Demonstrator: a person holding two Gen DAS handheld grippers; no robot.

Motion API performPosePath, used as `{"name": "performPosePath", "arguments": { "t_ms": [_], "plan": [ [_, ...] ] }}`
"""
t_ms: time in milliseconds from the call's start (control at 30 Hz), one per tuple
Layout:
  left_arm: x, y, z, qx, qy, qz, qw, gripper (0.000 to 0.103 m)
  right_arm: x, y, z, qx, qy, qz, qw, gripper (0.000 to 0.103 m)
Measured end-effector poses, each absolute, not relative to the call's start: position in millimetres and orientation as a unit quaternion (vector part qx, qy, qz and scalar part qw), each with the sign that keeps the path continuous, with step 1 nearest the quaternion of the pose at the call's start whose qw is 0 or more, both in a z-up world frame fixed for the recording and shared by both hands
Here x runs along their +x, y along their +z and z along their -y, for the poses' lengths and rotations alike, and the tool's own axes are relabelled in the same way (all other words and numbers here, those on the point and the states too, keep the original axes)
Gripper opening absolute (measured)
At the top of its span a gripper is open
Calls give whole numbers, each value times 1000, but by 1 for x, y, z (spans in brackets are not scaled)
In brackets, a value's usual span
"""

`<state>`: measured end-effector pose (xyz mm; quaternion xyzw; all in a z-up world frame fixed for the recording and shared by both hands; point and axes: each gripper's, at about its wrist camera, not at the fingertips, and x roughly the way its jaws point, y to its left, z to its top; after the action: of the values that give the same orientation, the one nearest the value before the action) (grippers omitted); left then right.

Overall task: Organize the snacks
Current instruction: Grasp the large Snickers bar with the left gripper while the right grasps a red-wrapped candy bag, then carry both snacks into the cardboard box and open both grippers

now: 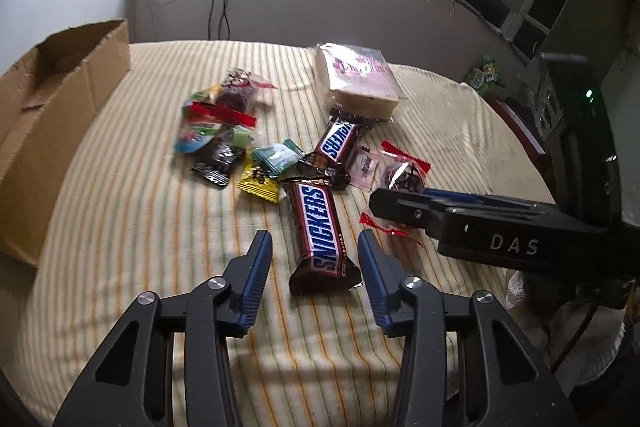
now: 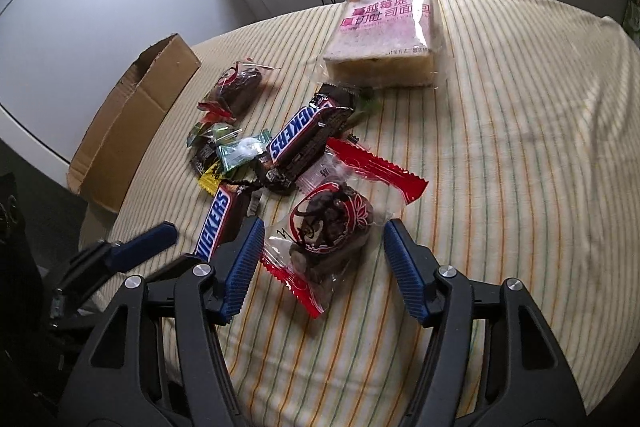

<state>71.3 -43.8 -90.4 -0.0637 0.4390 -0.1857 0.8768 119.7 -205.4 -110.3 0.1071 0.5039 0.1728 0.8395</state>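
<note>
Both tongs spread: left tongs straddle the stiff, slippery Snickers bar — grip mid-length; right tongs flank the crinkly wrapped cake.

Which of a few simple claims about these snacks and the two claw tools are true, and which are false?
1. The left gripper is open around the near Snickers bar. True.
2. The right gripper is clamped shut on the sliced bread pack. False: it is open, with the red-edged cake packet between its fingers.
3. The cardboard box is full of snacks. False: no snacks show in it.
4. Two Snickers bars lie on the striped cloth. True; the second Snickers bar lies farther back.
</note>
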Motion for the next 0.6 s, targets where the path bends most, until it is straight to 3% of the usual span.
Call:
{"name": "performPosePath", "arguments": {
  "t_ms": [267, 467, 600],
  "plan": [
    [85, -105, 55, -52, -190, -451, 871, 42, 130, -112, 214, 129, 180, -515, 828, 59],
    [87, -105, 55, -39, -178, -447, 876, 27, 140, -112, 212, 125, 182, -522, 824, 63],
    [87, -106, 54, -40, -178, -443, 878, 27, 143, -113, 204, 101, 181, -521, 828, 63]
  ]
}}
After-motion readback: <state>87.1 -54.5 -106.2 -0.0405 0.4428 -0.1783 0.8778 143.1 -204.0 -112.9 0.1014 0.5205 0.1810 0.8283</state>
